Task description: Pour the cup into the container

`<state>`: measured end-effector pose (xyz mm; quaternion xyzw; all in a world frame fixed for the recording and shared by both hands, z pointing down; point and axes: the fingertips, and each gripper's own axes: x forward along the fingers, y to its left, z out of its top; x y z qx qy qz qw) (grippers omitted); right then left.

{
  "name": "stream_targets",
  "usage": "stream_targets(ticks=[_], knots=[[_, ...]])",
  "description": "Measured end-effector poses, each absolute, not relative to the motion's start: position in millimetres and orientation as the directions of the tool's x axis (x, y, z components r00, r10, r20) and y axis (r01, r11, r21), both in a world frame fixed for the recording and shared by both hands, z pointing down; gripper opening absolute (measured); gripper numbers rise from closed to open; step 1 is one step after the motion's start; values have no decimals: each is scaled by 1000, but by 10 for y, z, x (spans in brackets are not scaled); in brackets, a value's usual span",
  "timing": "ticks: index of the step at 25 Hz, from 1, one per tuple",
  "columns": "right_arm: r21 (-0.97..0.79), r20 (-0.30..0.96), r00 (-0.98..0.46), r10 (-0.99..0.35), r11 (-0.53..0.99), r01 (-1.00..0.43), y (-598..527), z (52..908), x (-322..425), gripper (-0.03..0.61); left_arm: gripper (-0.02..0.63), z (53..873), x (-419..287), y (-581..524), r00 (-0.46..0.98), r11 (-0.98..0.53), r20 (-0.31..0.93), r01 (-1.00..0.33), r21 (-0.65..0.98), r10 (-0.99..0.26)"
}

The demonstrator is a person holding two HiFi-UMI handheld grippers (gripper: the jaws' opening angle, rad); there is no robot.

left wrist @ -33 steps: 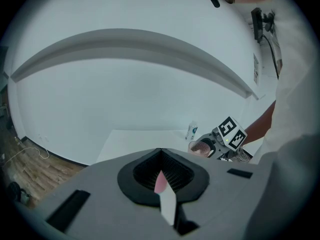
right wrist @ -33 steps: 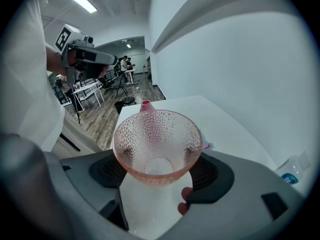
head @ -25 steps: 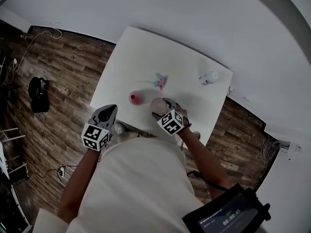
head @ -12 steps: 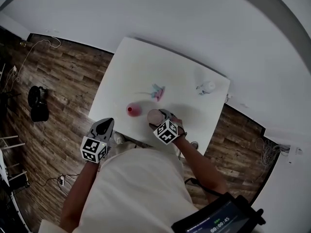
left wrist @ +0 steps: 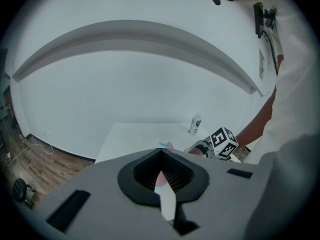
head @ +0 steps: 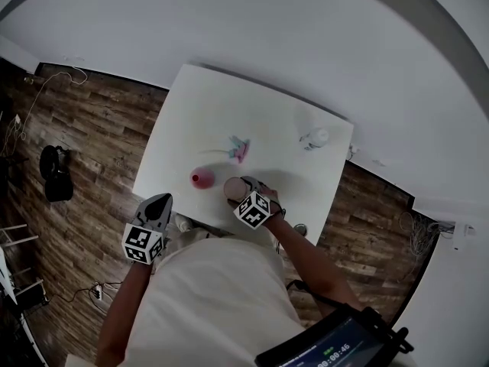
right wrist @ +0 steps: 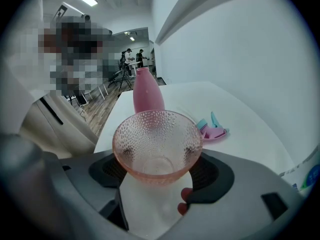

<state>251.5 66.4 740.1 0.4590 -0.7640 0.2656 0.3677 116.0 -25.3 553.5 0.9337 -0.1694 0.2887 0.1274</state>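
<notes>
Sinking a little since a second earlier, the right gripper (right wrist: 158,170) stayed clamped on the dimpled pink cup (right wrist: 157,145), held just beside the pink container (right wrist: 148,91) on the white table (head: 200,109). Further from the container, off the table's near edge, the left gripper (left wrist: 161,177) hung with jaws together, empty.

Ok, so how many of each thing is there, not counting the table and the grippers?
Pink glass cup: 1
Pink vase: 1
Pink and teal plastic piece: 1
Small white bottle: 1
Total: 4
</notes>
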Motion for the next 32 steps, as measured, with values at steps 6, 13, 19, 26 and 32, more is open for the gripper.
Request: stream_targets(ticks=[6,13,19,26,32], knots=[[-44,800,-304,-518,454,-890,680,7484,2533,367,9,5552,1148,-224,772,-909,586,-394,136,-247],[-3,781,-287,-555,455,-890,698,7502,2538,368,9,5561,1084,-189,768,-904,587,-405,134,-257],[-40,783,-287,-552,417,-908,742,7533,2527,388,9,5568,1057,-119,769,-902,585,-409,138,-259],[-36,726,-266,-634,351,-936,722,7265,2605,480,9,5517,1026,-95,782,-890,558,-428,157,-278],[42,640,-176,-747,264,-964,761,6651,2806,480,11,5422,1069,-92,811,-888,512,-423,183,-281]])
